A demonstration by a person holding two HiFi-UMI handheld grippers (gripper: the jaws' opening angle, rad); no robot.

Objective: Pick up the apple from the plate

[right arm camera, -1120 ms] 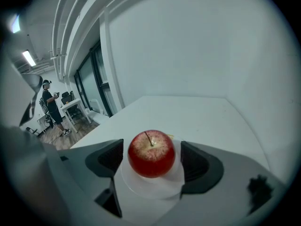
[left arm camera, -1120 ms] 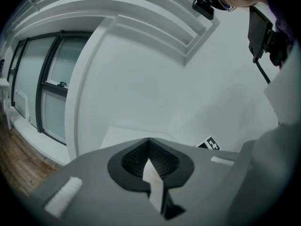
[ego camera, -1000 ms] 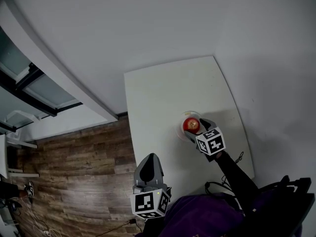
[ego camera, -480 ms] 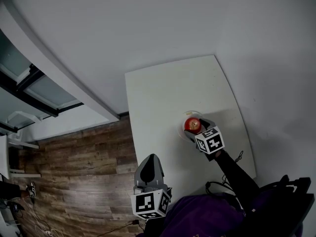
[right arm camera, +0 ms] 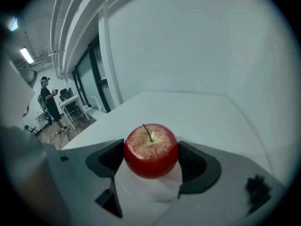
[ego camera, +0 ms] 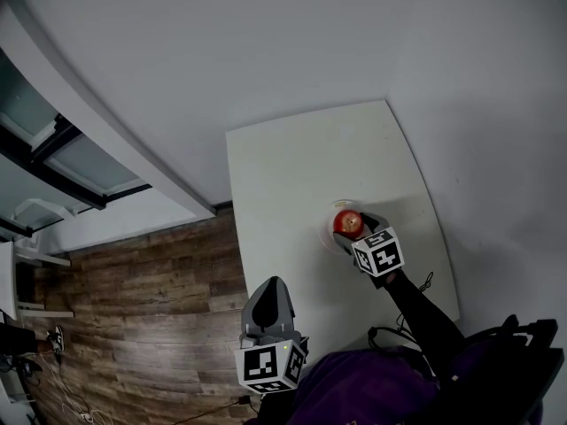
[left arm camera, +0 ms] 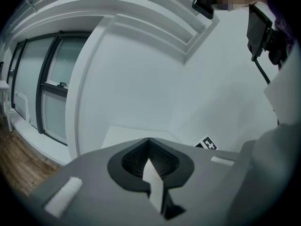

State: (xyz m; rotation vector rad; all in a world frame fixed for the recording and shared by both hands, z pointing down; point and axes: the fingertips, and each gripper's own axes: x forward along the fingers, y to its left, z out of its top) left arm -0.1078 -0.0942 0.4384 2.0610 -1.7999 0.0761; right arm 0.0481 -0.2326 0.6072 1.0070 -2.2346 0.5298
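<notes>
A red apple [ego camera: 347, 223] [right arm camera: 151, 150] with a short stem sits between the jaws of my right gripper [ego camera: 353, 229] [right arm camera: 151, 158], over a small white plate [ego camera: 327, 235] [right arm camera: 141, 192] on the white table [ego camera: 292, 166]. Both dark pads [right arm camera: 109, 158] press against the apple's sides, so this gripper is shut on it. The plate's rim shows just below the fruit. My left gripper [ego camera: 269, 292] [left arm camera: 149, 149] hangs off the table's near left corner, above the floor, shut with nothing in it.
The table [right arm camera: 197, 112] stands in a corner with white walls behind it and to its right. Wood floor [ego camera: 151, 282] lies to the left, with windows [ego camera: 53, 149] beyond. A black cable [ego camera: 425, 283] lies near the table's right front edge. A person [right arm camera: 49, 102] stands far off.
The apple and my right gripper have shifted very slightly up and right together. The left gripper has stayed where it was.
</notes>
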